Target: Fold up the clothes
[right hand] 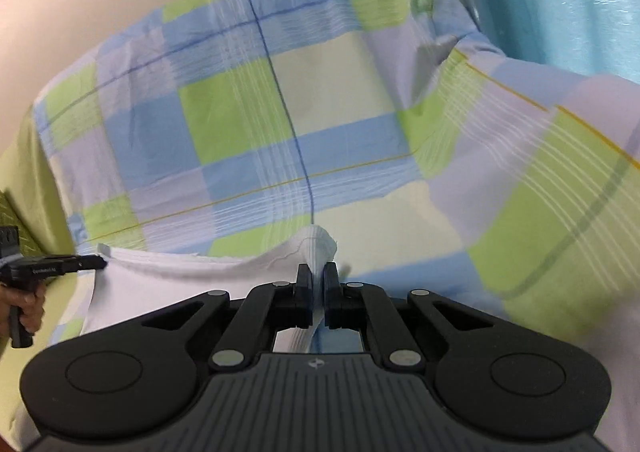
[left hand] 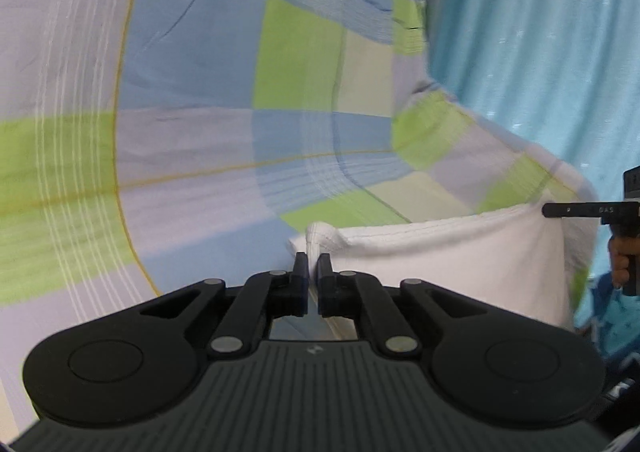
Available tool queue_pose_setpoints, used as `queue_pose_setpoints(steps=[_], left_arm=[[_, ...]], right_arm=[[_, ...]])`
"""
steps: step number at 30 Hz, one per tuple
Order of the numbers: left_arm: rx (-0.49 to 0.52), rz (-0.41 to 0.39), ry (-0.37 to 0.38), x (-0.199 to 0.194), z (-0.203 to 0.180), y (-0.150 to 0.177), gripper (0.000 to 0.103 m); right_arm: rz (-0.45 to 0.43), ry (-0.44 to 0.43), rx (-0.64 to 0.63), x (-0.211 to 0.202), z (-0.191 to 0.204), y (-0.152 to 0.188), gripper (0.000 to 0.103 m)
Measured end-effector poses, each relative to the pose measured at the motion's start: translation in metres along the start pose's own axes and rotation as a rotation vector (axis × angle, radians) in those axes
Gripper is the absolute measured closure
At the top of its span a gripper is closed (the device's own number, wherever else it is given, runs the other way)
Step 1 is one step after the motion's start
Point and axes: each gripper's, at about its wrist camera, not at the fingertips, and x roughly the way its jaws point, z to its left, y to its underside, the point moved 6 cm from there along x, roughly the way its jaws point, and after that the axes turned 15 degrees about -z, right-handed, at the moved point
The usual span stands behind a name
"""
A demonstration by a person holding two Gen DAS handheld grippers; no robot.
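Observation:
A white garment (left hand: 448, 268) hangs stretched between my two grippers, its top hem pulled level. In the left wrist view my left gripper (left hand: 313, 266) is shut on one bunched corner of the hem. The right gripper (left hand: 550, 209) pinches the other corner at the far right. In the right wrist view my right gripper (right hand: 318, 274) is shut on a puckered corner of the white garment (right hand: 172, 280). From there the left gripper (right hand: 100, 262) shows at the left edge, clamped on the far corner. The lower part of the garment is hidden behind the gripper bodies.
A plaid sheet (right hand: 240, 112) in blue, green and lilac covers the bed behind and below the garment. A turquoise curtain (left hand: 540, 32) hangs at the right. A green cloth (right hand: 36, 180) lies at the left of the bed. A hand (right hand: 30, 308) grips the left tool.

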Motion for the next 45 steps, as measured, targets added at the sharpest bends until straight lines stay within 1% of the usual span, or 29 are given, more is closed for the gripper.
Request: queue_pose_setpoints(steps=[3, 5, 7, 10, 11, 12, 14, 16, 18, 19, 20, 22, 23, 26, 28, 29, 30, 32, 33, 36, 38, 39, 40, 42, 43, 44, 45], left_arm=[[0.003, 0.031, -0.020, 0.030, 0.015, 0.001, 0.101], [-0.015, 0.053, -0.033, 0.049, 0.024, 0.007, 0.101], [-0.027, 0.103, -0.052, 0.068, 0.031, 0.017, 0.101], [-0.067, 0.166, -0.074, 0.087, 0.041, 0.036, 0.099], [-0.076, 0.166, -0.091, 0.090, 0.044, 0.040, 0.098], [-0.089, 0.153, -0.097, 0.090, 0.047, 0.041, 0.097], [-0.114, 0.124, -0.124, 0.085, 0.052, 0.039, 0.092], [-0.114, 0.105, -0.146, 0.076, 0.055, 0.036, 0.091], [-0.089, 0.097, -0.161, 0.061, 0.052, 0.031, 0.091], [-0.059, 0.094, -0.162, 0.051, 0.047, 0.028, 0.091], [-0.013, 0.093, -0.155, 0.039, 0.040, 0.027, 0.091], [0.100, 0.101, -0.130, 0.015, 0.020, 0.027, 0.090], [0.177, 0.105, -0.106, 0.000, 0.004, 0.030, 0.089], [0.419, 0.096, -0.022, -0.040, -0.047, 0.043, 0.083], [0.579, 0.091, 0.052, -0.066, -0.080, 0.057, 0.073], [0.670, 0.092, 0.086, -0.077, -0.097, 0.065, 0.070], [0.756, 0.093, 0.118, -0.084, -0.112, 0.074, 0.068], [0.916, 0.105, 0.158, -0.092, -0.133, 0.093, 0.067], [0.998, 0.120, 0.170, -0.091, -0.141, 0.102, 0.066], [1.215, 0.150, 0.190, -0.082, -0.149, 0.127, 0.066], [1.313, 0.161, 0.203, -0.073, -0.148, 0.136, 0.071], [1.359, 0.167, 0.209, -0.068, -0.146, 0.141, 0.079], [1.393, 0.184, 0.211, -0.065, -0.144, 0.143, 0.095], [1.433, 0.194, 0.198, -0.063, -0.135, 0.142, 0.098], [1.427, 0.193, 0.197, -0.061, -0.133, 0.141, 0.098], [1.411, 0.188, 0.198, -0.062, -0.131, 0.139, 0.099], [1.393, 0.186, 0.195, -0.062, -0.129, 0.137, 0.099]], right_arm=[[0.020, 0.025, 0.028, 0.037, -0.019, 0.002, 0.098], [0.043, 0.036, 0.049, 0.057, -0.031, 0.010, 0.098], [0.098, 0.055, 0.067, 0.074, -0.045, 0.024, 0.098], [0.128, 0.110, 0.051, 0.086, -0.057, 0.038, 0.096], [0.138, 0.128, 0.045, 0.091, -0.061, 0.043, 0.092], [0.122, 0.156, 0.037, 0.086, -0.064, 0.042, 0.091], [0.091, 0.212, 0.020, 0.077, -0.068, 0.039, 0.084], [0.078, 0.214, -0.001, 0.065, -0.064, 0.033, 0.084], [0.070, 0.171, -0.048, 0.043, -0.047, 0.030, 0.084], [0.069, 0.146, -0.076, 0.031, -0.037, 0.030, 0.083], [0.077, 0.113, -0.121, 0.018, -0.024, 0.032, 0.082], [0.105, 0.043, -0.267, -0.008, 0.007, 0.044, 0.079], [0.123, 0.014, -0.372, -0.021, 0.023, 0.052, 0.077], [0.189, -0.060, -0.663, -0.053, 0.064, 0.086, 0.077], [0.222, -0.094, -0.816, -0.068, 0.083, 0.110, 0.077], [0.239, -0.111, -0.892, -0.075, 0.092, 0.121, 0.076], [0.248, -0.114, -0.947, -0.080, 0.096, 0.130, 0.076], [0.272, -0.105, -1.032, -0.084, 0.099, 0.146, 0.076], [0.275, -0.095, -1.064, -0.085, 0.098, 0.151, 0.075], [0.269, -0.071, -1.165, -0.078, 0.100, 0.160, 0.073], [0.259, -0.069, -1.262, -0.070, 0.102, 0.165, 0.071], [0.255, -0.069, -1.310, -0.067, 0.103, 0.168, 0.070], [0.255, -0.070, -1.354, -0.062, 0.105, 0.170, 0.068], [0.268, -0.083, -1.418, -0.053, 0.107, 0.176, 0.064], [0.285, -0.086, -1.457, -0.048, 0.106, 0.180, 0.061], [0.283, -0.088, -1.498, -0.044, 0.107, 0.183, 0.061], [0.290, -0.090, -1.499, -0.041, 0.106, 0.183, 0.063]])
